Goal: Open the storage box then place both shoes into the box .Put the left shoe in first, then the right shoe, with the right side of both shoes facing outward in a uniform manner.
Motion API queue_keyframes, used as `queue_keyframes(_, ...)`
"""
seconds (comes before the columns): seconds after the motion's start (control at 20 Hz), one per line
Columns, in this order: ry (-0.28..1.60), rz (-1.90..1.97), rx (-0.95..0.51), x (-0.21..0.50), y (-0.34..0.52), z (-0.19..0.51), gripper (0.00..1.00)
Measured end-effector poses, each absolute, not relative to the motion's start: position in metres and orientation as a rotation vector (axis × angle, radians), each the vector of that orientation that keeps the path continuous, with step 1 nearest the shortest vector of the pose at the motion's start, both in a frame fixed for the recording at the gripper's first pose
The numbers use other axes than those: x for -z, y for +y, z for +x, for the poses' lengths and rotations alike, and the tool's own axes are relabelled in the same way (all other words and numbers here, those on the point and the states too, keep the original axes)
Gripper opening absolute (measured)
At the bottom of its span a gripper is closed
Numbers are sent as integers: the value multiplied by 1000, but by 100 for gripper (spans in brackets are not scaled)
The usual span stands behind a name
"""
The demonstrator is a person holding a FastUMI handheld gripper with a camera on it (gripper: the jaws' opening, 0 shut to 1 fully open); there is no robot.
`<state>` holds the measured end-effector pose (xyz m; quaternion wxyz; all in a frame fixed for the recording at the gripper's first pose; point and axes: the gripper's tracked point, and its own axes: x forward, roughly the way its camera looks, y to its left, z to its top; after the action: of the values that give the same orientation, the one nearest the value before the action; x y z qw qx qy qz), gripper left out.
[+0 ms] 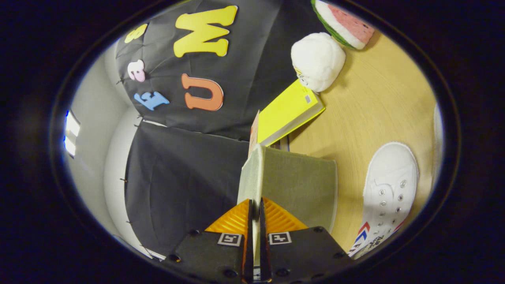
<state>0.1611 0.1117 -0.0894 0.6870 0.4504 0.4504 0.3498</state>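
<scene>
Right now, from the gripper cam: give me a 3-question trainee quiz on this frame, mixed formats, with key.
1. True or false: the gripper is shut on the edge of the box lid.
2. Multiple choice: what lies just beyond the lid, on the table? A) a mug B) a yellow book C) a towel
3. Fill in: the white ____ lies on the table beside the lid, not in the box.

Key: 1 true; 2 B; 3 shoe. The fingers pinch the lid's thin edge from both sides. Further off sit a white plush and a watermelon toy.
</scene>
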Motion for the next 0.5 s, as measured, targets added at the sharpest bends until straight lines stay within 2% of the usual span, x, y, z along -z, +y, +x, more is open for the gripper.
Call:
queue_keyframes(0.1, 984, 991, -778, 73, 114, 161, 7)
queue_keyframes(0.3, 965, 990, -749, 32, 127, 159, 7)
queue_keyframes(0.5, 928, 951, -805, -12, 159, 158, 8)
